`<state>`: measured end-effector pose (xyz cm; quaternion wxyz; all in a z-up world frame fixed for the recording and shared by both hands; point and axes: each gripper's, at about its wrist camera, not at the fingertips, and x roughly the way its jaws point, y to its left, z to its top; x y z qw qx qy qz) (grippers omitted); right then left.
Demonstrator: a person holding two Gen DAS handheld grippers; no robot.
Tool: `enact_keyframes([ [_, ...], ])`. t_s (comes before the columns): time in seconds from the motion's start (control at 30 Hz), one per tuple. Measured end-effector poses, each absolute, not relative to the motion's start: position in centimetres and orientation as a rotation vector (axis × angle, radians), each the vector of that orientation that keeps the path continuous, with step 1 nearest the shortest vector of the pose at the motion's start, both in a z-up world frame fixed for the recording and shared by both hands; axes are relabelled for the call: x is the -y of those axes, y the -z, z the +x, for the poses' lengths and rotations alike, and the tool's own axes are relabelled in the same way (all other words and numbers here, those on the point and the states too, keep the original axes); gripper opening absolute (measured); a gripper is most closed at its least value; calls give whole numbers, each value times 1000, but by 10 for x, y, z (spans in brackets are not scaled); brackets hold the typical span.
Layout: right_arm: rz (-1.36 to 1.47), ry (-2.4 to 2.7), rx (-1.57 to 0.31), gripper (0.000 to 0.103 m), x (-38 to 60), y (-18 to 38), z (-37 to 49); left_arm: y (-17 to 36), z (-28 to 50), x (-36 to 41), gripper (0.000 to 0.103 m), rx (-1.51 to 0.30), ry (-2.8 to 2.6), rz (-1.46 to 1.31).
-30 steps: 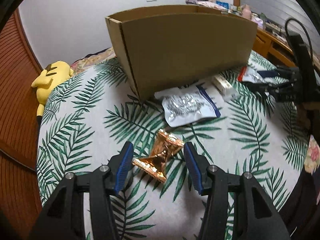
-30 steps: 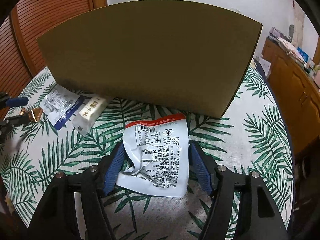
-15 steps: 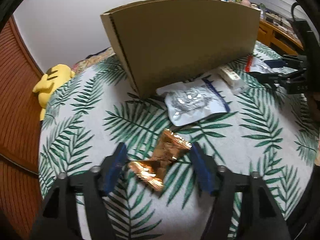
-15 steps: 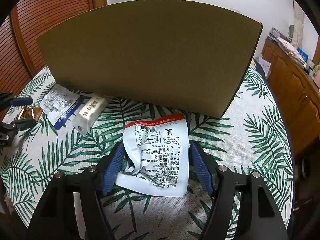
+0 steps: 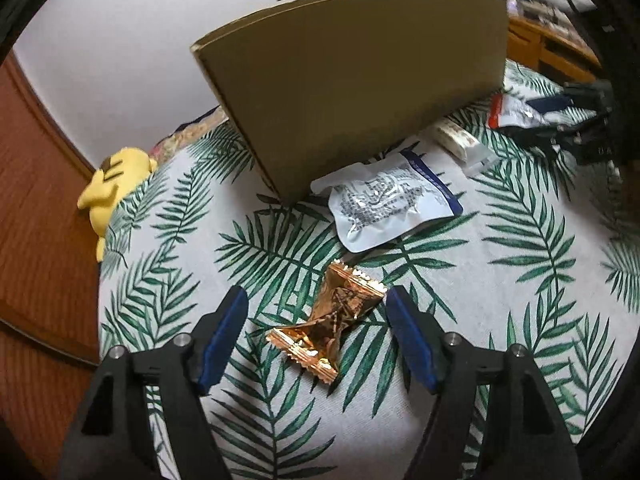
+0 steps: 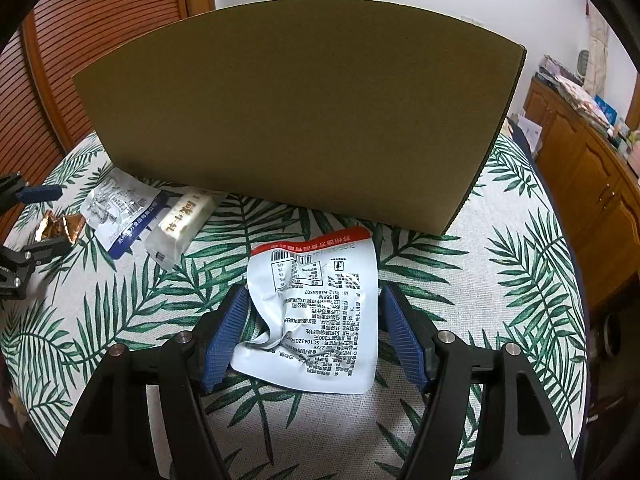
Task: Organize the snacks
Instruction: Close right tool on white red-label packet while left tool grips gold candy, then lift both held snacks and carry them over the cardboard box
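A crumpled gold snack packet (image 5: 340, 316) lies on the leaf-print tablecloth between the blue pads of my left gripper (image 5: 316, 308), which is open with a gap on each side. My right gripper (image 6: 314, 300) is open and straddles a white packet with a red strip (image 6: 320, 312) lying flat; its left pad sits against the packet's crumpled edge. A tall cardboard box (image 6: 296, 120) stands just behind. A white-and-blue packet (image 6: 120, 208) and a cream bar (image 6: 184, 224) lie at the box's foot, between the two grippers.
A yellow plush toy (image 5: 114, 176) lies at the table's far left edge. Wooden slatted doors (image 6: 100, 20) stand behind on the left, and a wooden cabinet (image 6: 592, 184) with clutter on top on the right. The round table's edge curves close on the right.
My left gripper's jaws have spread wider around the gold packet, and its view has rolled a little. The gold packet stayed on the cloth. The right gripper and its packet look the same.
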<state>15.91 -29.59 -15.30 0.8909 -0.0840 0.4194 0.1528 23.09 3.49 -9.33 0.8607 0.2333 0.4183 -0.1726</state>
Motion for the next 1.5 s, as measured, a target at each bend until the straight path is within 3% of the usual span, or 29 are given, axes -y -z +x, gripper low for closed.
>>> enact_keyframes([
  [0.2, -174, -317, -871, 71, 296, 153, 159, 91, 235, -40, 68, -921, 418, 413],
  [0.4, -174, -317, -871, 71, 296, 153, 159, 92, 241, -49, 49, -965, 434, 342],
  [0.5, -174, -317, -871, 71, 296, 153, 159, 93, 238, -51, 32, -972, 459, 330],
  [0.73, -174, -317, -871, 71, 296, 153, 159, 92, 227, -48, 27, -958, 464, 306],
  [0.77, -175, -317, -871, 71, 296, 153, 159, 91, 226, -48, 18, -952, 464, 296],
  [0.8, -175, -317, -872, 71, 296, 153, 159, 90, 226, -48, 17, -948, 463, 282],
  [1.0, -179, -325, -874, 70, 295, 153, 159, 89, 220, -47, 15, -929, 470, 244],
  [1.07, -187, -339, -871, 63, 294, 152, 157, 89, 219, -48, 15, -921, 467, 230],
  [1.2, -201, -357, -874, 60, 296, 151, 151, 86, 215, -52, 15, -902, 476, 193],
  [1.5, -175, -366, -842, 59, 302, 145, 134, 68, 197, -47, 15, -826, 495, 137],
])
